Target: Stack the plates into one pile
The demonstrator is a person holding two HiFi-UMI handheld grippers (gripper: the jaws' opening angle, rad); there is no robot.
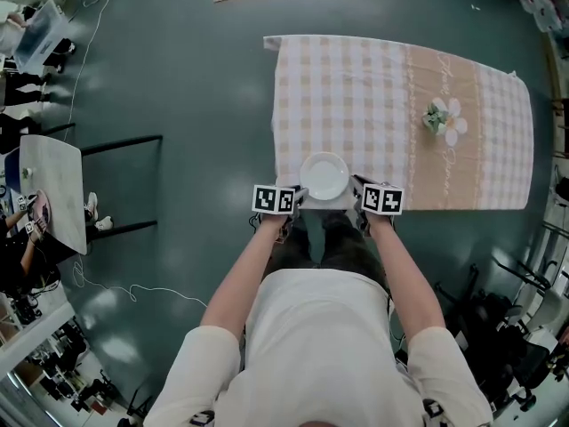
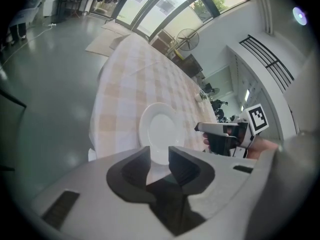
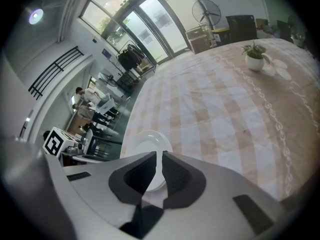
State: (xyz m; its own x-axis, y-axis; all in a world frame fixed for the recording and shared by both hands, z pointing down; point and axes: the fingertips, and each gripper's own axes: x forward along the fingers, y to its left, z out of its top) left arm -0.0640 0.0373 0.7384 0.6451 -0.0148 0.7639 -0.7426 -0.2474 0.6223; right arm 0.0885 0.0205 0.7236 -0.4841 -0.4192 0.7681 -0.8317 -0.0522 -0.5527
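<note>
Around plate (image 2: 160, 131) rim, left jaws apart

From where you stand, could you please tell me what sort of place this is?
Probably a large lab or workshop hall, not a home: tall windows, a pedestal fan, and loose cables on the bare grey floor.

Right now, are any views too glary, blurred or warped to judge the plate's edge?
Head view: even light, sharp, plate bright but its rim is clear against the tablecloth. Left gripper view: heavy fisheye bend, dark corners, windows glare, plate readable. Right gripper view: same bend, windows washed out, plate partly behind the jaws.
</note>
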